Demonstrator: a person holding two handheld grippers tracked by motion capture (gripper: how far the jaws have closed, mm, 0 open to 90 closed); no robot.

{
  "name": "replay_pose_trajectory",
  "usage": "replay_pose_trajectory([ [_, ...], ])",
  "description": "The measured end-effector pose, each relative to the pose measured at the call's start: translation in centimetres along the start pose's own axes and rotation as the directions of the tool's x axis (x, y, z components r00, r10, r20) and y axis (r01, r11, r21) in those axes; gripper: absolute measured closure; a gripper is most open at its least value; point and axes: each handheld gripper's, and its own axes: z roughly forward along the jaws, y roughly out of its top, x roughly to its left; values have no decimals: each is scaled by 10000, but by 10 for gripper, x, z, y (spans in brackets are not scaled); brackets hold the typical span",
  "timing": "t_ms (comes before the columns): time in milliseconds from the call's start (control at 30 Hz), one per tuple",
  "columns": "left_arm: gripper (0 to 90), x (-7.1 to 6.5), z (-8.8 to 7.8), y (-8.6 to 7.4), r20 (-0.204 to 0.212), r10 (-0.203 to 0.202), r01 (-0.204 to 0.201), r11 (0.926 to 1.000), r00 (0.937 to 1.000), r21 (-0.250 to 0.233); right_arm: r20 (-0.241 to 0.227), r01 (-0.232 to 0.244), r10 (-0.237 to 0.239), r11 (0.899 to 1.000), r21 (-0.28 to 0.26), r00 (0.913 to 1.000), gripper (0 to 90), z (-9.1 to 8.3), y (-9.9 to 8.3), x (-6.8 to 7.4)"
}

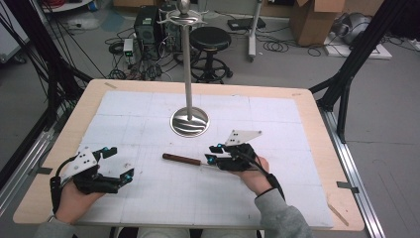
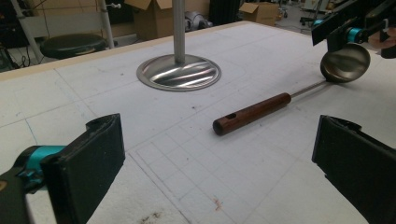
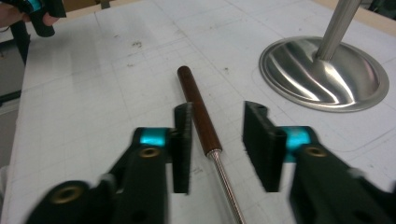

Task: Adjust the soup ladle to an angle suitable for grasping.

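The ladle [image 1: 182,159] lies crosswise mid-tabletop [image 1: 307,119], its wooden handle pointing toward the left edge, straddled untouched by the spread right gripper [image 3: 217,140]; the spread left gripper [image 1: 120,163] sits farther off.

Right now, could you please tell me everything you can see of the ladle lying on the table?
The ladle lies flat on the white gridded mat, in front of the steel stand's round base. It has a dark brown, wood-looking handle with a hole near its free end, a thin metal shaft and a shiny round metal bowl. The right gripper straddles the handle where it meets the shaft, jaws open, pads clear of it.
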Motion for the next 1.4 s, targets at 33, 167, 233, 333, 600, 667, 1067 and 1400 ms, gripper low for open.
replay_pose_trajectory([
  [33,31,0,0,0,3,-1,1,10000,10000,2,-104,149,-148,9998,107,9998,528,-1,1,-1],
  [167,31,0,0,-1,13,2,-2,10000,10000,33,-247,456,-453,9989,139,9987,384,-7,6,-6],
  [233,31,0,-1,-1,-6,-25,25,10000,10000,25,-279,968,-961,9951,221,9950,260,-11,9,-8],
  [333,31,1,-6,1,-135,2,-3,9999,9999,-115,-833,899,-856,9948,484,9928,149,-12,13,-16],
  [600,31,2,-12,-1,-294,-119,114,9998,9995,-150,-1861,1072,-1022,9941,171,9772,29,-18,18,-31],
  [667,31,2,-13,-1,-315,-122,118,9999,9994,-120,-1978,1290,-1235,9915,155,9724,49,-20,22,-31],
  [1067,31,1,-17,-5,-379,-211,215,9997,9991,101,-2741,1345,-1137,9892,585,9550,61,-21,29,-42],
  [1400,31,1,-17,-6,-319,-240,246,9996,9992,165,-2054,1946,-1584,9661,1699,9658,13,-8,23,-40],
])
